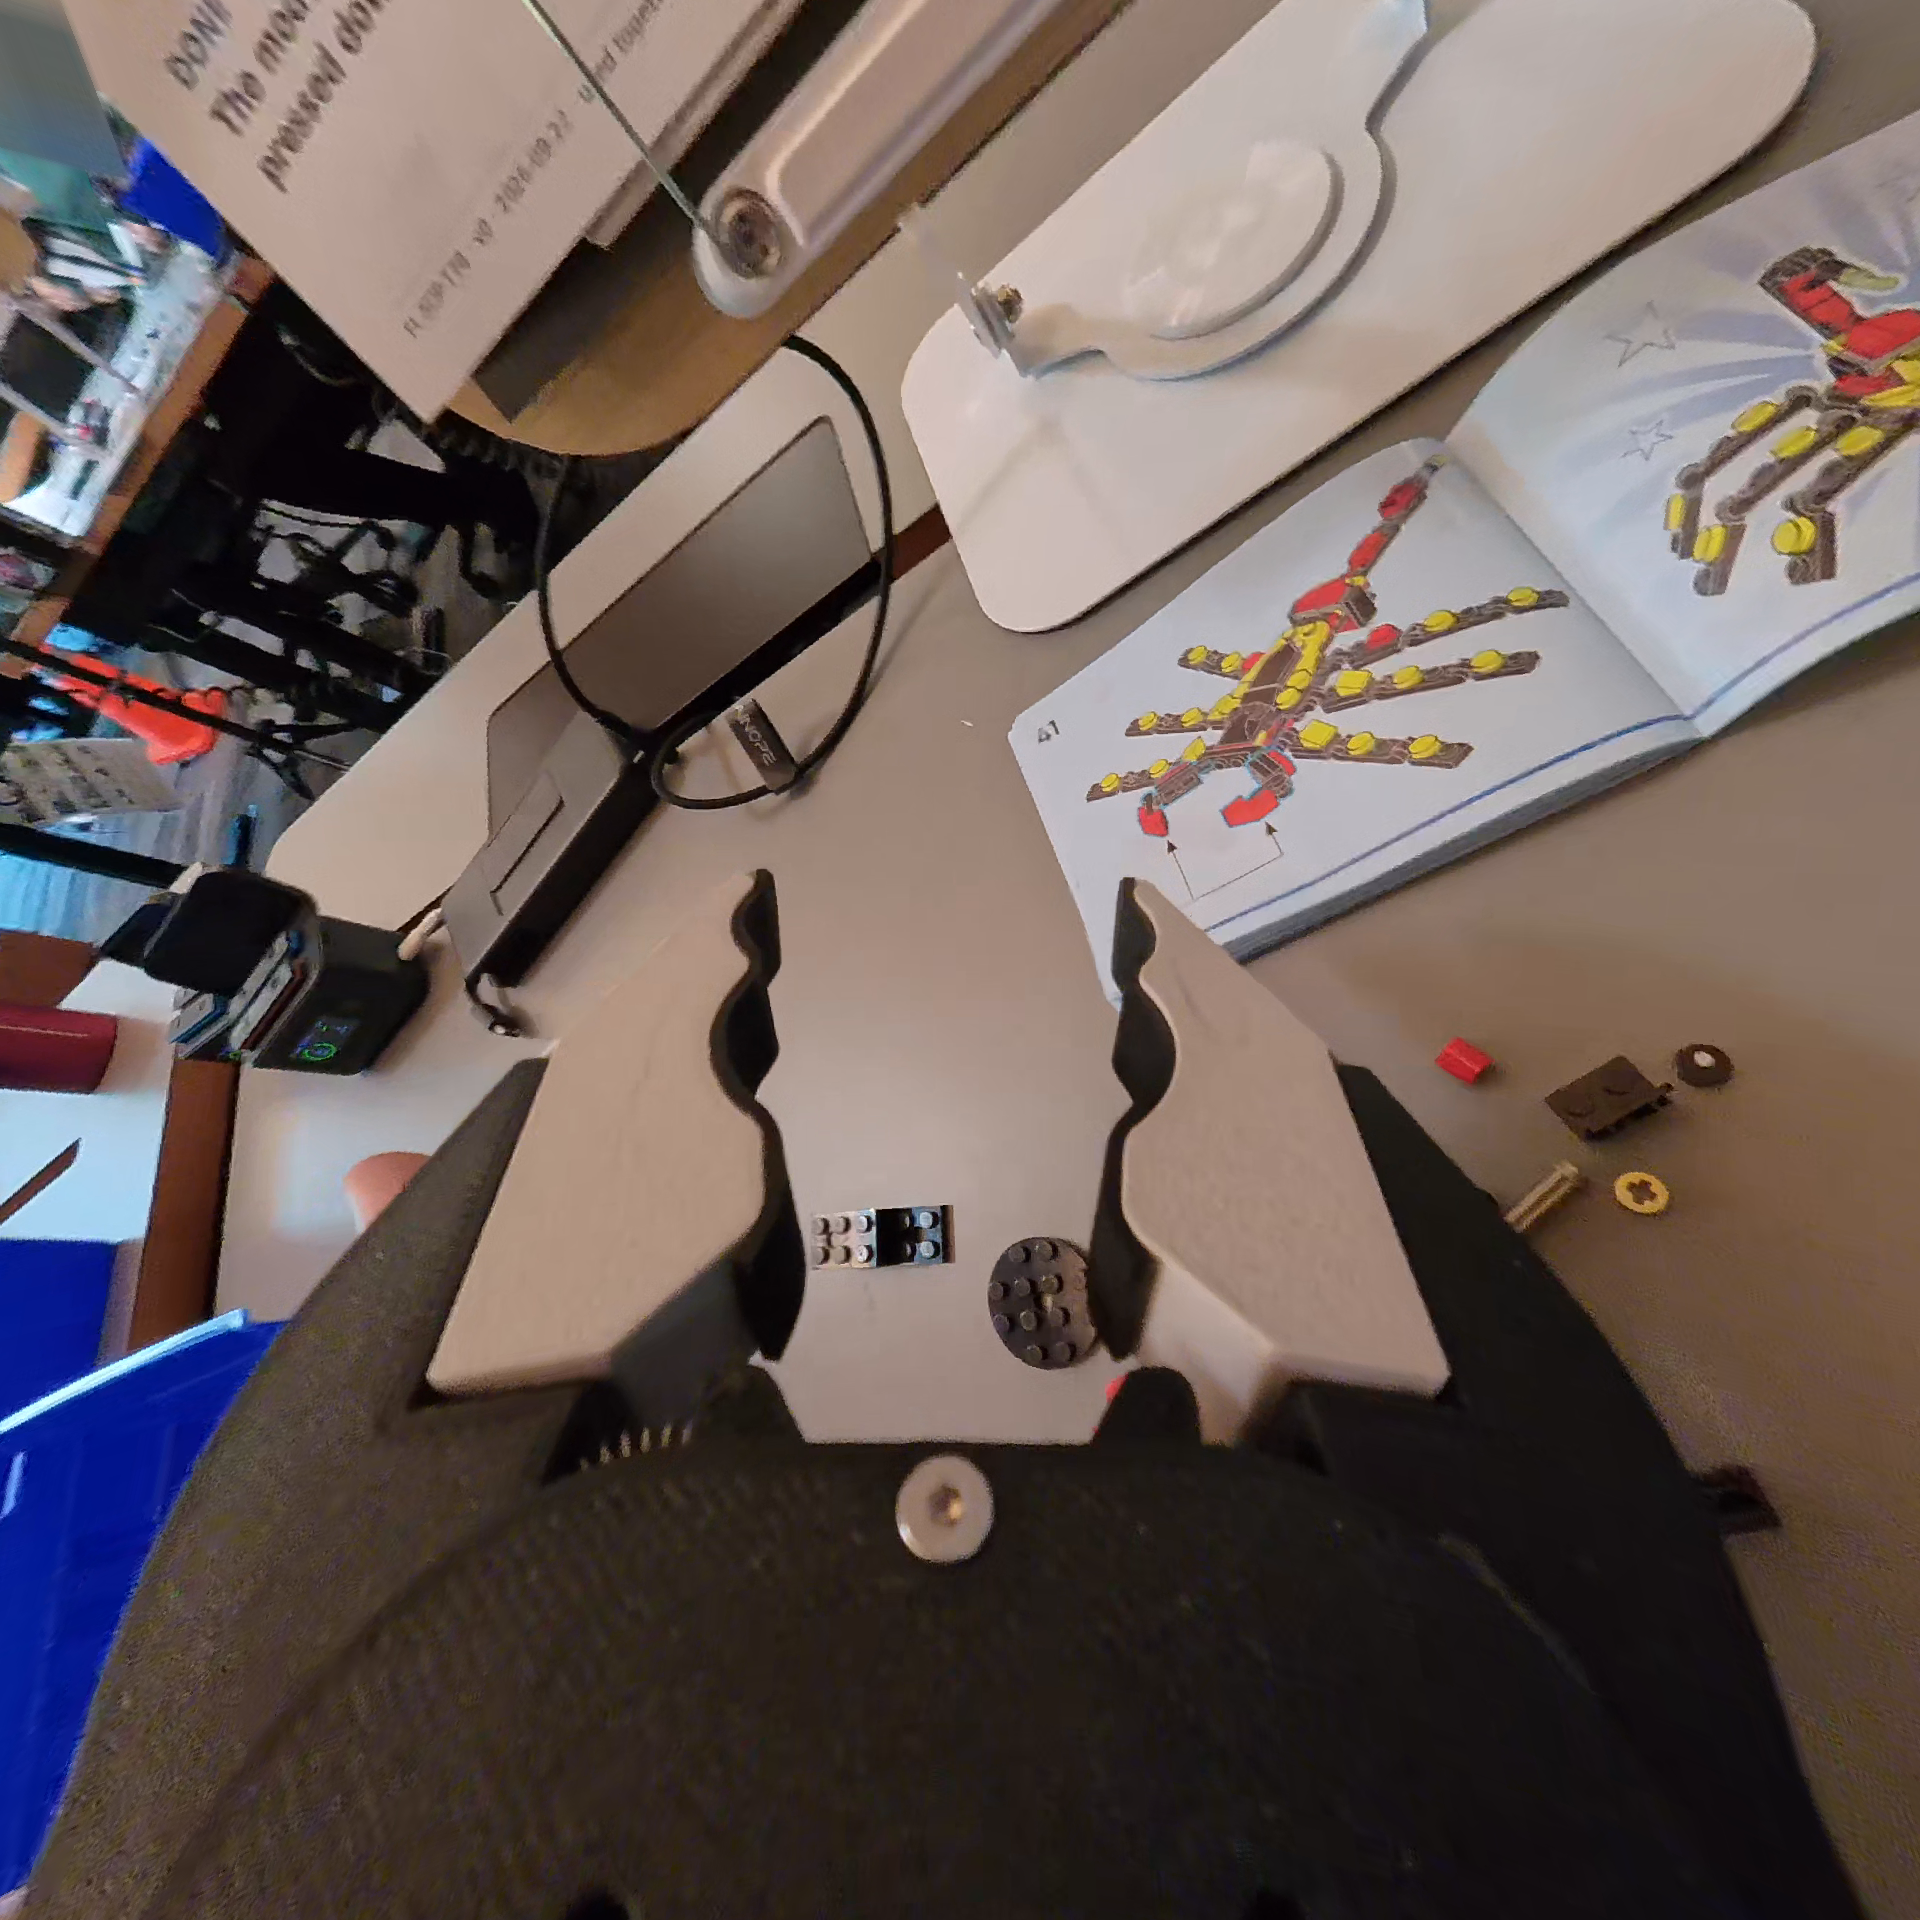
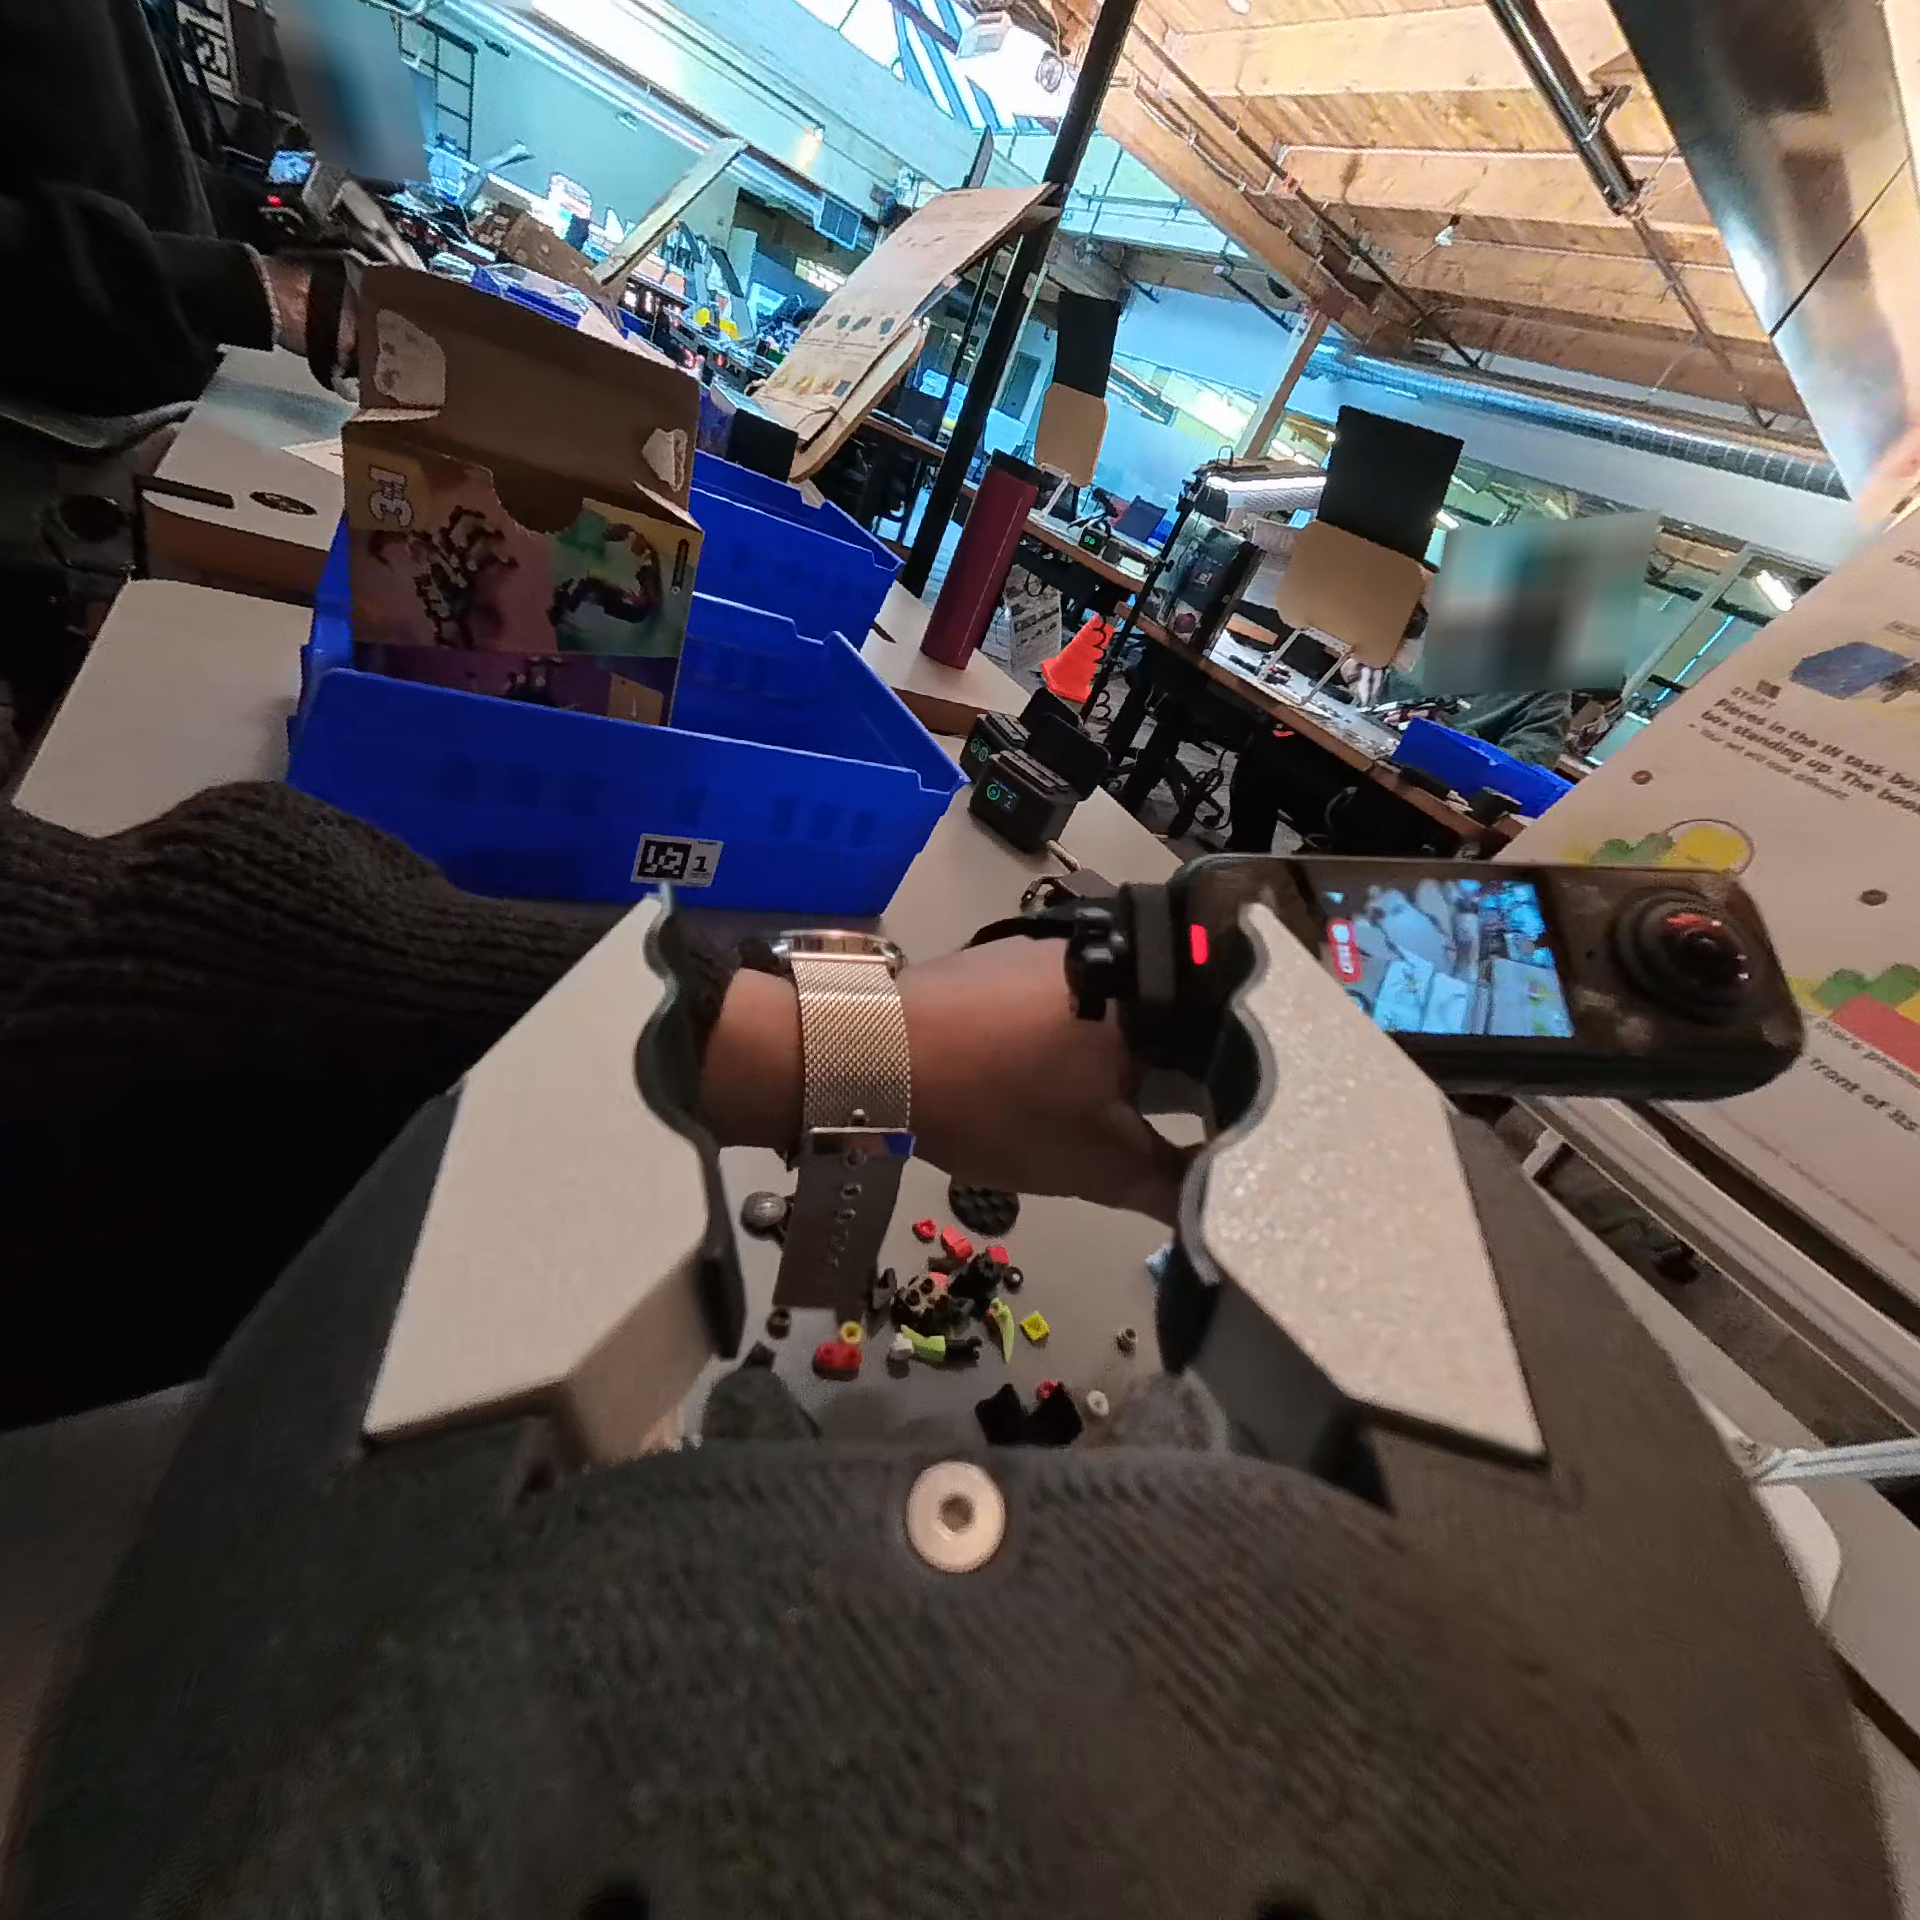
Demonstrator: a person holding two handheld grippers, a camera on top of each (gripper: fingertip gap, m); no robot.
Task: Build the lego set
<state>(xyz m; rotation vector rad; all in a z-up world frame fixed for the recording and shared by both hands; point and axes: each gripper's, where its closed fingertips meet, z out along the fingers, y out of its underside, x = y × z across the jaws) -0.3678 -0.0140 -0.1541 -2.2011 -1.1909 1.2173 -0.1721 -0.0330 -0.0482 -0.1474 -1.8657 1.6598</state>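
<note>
My left gripper (image 1: 943,904) is open and empty above the grey table. Between its fingers, near their base, lie a black and grey studded plate (image 1: 881,1236) and a dark round studded plate (image 1: 1042,1301). To the right lie a small red brick (image 1: 1463,1060), a dark brown plate (image 1: 1603,1097), a dark round piece (image 1: 1703,1065), a yellow round piece (image 1: 1643,1192) and a tan pin (image 1: 1542,1195). The open instruction booklet (image 1: 1351,707) lies beyond them. My right gripper (image 2: 951,935) is open and empty above a heap of small loose pieces (image 2: 951,1309). A person's wrist with a metal watch (image 2: 852,1039) crosses between its fingers.
A white monitor base (image 1: 1195,312), a dark flat device with a black cable (image 1: 665,665) and a camera battery case (image 1: 291,977) stand beyond the left gripper. Blue bins (image 2: 623,790) with an opened set box (image 2: 520,561), a hand-held camera (image 2: 1507,966) and an instruction board (image 2: 1787,831) surround the right gripper. One gripper's finger ends stand about 20 cm off the other's. My right tips are about 25 cm from the small red brick (image 1: 1463,1060), my left tips only 8 cm.
</note>
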